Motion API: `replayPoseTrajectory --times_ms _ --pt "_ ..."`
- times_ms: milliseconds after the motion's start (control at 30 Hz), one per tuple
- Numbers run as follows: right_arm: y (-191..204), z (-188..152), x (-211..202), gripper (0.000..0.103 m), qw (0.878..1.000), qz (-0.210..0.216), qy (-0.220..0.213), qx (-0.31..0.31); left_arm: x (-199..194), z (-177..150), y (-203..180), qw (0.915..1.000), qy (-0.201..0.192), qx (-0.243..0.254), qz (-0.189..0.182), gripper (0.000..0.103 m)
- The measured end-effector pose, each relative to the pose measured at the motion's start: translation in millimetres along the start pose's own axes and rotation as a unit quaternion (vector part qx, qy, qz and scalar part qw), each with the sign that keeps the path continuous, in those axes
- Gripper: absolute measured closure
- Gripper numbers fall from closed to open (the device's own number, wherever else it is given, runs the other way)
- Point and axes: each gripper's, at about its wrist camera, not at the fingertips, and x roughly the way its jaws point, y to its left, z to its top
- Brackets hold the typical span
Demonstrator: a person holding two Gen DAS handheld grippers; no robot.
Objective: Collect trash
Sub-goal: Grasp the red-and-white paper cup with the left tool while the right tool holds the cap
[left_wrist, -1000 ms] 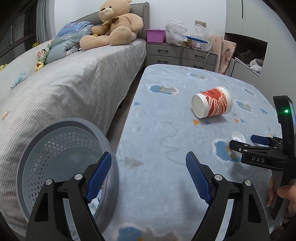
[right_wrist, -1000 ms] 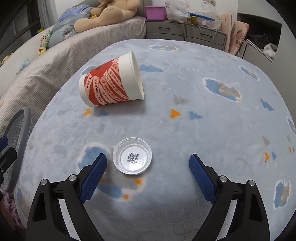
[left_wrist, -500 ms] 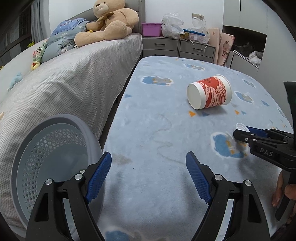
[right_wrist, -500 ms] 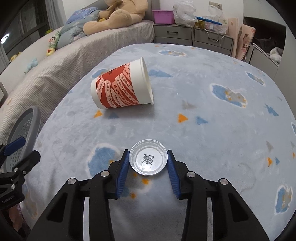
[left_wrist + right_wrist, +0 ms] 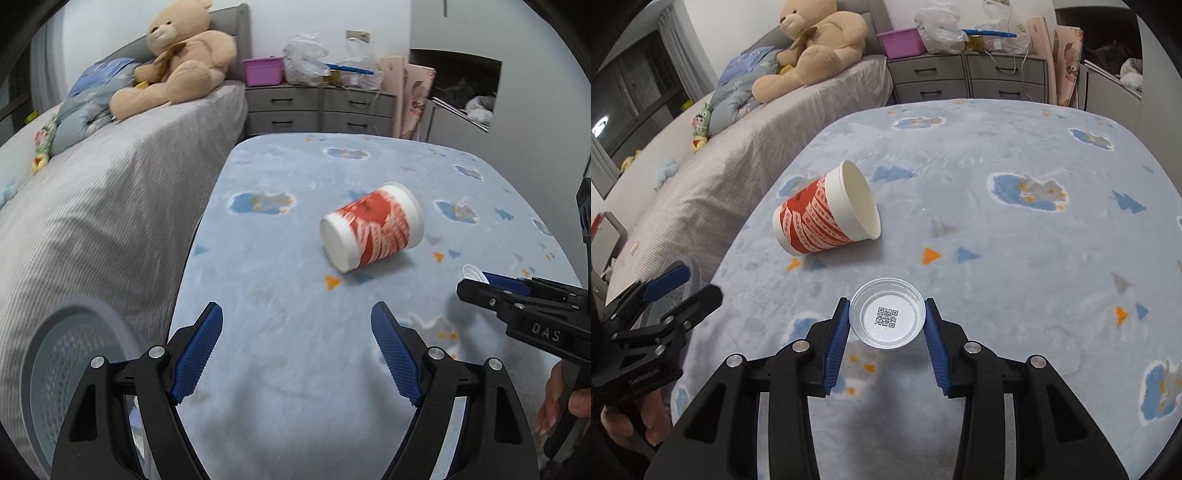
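A red and white paper cup (image 5: 827, 216) lies on its side on the blue cloud-pattern blanket (image 5: 1015, 258); it also shows in the left wrist view (image 5: 373, 232). My right gripper (image 5: 887, 319) is shut on a small clear plastic lid (image 5: 887, 317) with a QR code, held just above the blanket; the lid's edge shows in the left wrist view (image 5: 472, 274). My left gripper (image 5: 297, 350) is open and empty, above the blanket short of the cup. A grey perforated bin (image 5: 62, 373) stands at the lower left.
A bed with a grey cover (image 5: 110, 206) runs along the left, with a teddy bear (image 5: 177, 59) on it. Grey drawers (image 5: 317, 110) with bags and a purple box stand at the back. A cabinet (image 5: 461, 96) is at the right.
My right gripper closed on the clear lid and lifted it slightly. My left gripper moved forward and right, away from the bin, toward the cup.
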Motion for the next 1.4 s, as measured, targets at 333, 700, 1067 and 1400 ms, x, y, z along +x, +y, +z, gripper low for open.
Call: replayPoseTrajectory --times_ms 333,700,1067,1400 --pt "-16.6 9.0 -11.8 0.064 0.999 0.014 -0.014 0.029 34.1 55.1 -5.5 0.9898 -0.002 0.094 -0.107 0.024" --pt "-24.2 13.7 -9.0 0.064 0.999 0.026 -0.011 0.043 70.4 88.1 -17.4 0.9626 0.013 0.198 -0.185 0.024" --pt "-32.2 15.1 -9.3 0.064 0.998 0.036 -0.010 0.057 105.5 93.1 -29.9 0.9328 0.080 0.234 -0.262 0.024" --pt "-37.3 16.3 -17.8 0.064 0.997 0.041 -0.021 0.065 112.0 84.2 -44.0 0.9326 0.094 0.250 -0.243 0.024"
